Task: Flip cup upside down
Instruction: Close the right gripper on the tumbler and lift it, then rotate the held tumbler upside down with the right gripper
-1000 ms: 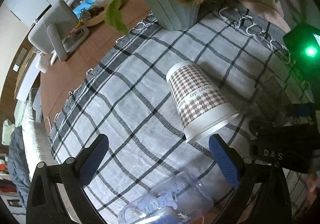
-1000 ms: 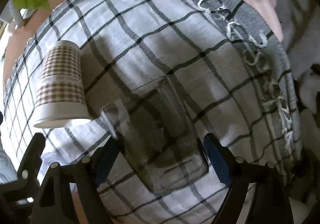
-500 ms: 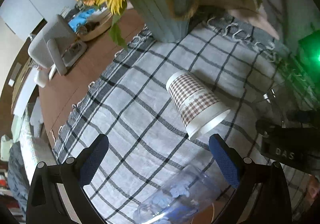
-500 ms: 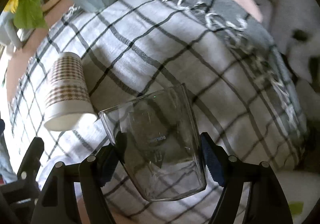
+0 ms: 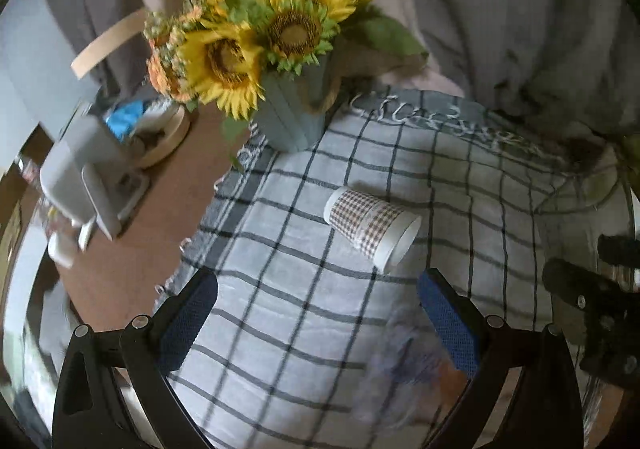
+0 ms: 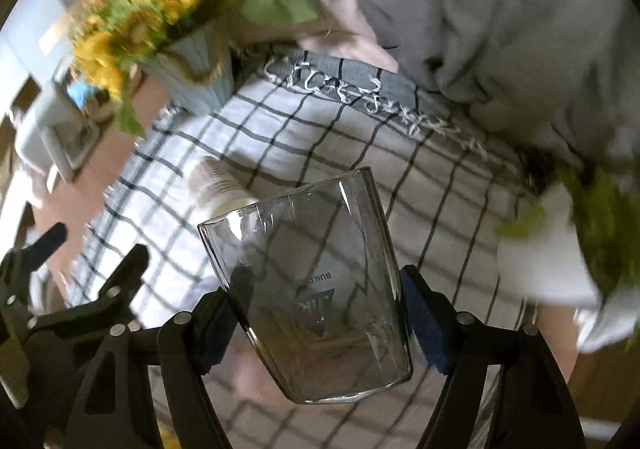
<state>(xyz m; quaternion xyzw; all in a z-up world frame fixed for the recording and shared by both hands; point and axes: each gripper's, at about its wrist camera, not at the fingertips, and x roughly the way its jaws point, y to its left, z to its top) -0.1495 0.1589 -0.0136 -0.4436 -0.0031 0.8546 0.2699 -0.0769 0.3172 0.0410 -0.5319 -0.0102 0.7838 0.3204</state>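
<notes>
My right gripper (image 6: 322, 323) is shut on a clear glass cup (image 6: 316, 289) and holds it in the air above the checked cloth (image 6: 320, 137), its rim pointing away from the camera. A paper cup with a brown houndstooth print (image 5: 370, 225) lies on its side on the cloth (image 5: 280, 289); it shows blurred behind the glass in the right wrist view (image 6: 216, 185). My left gripper (image 5: 316, 313) is open and empty, above the cloth and short of the paper cup. A blurred clear plastic cup (image 5: 408, 361) lies near its right finger.
A blue-grey vase of sunflowers (image 5: 292, 121) stands at the cloth's far edge. A grey device (image 5: 80, 177) and a round tray (image 5: 168, 133) sit on the brown table at left. A person in grey stands behind the table (image 5: 500, 9). Green leaves (image 6: 600, 217) are at right.
My right gripper has closed on the glass cup and lifted it off the cloth. Both grippers have risen and tilted up, bringing the sunflowers and the person into view.
</notes>
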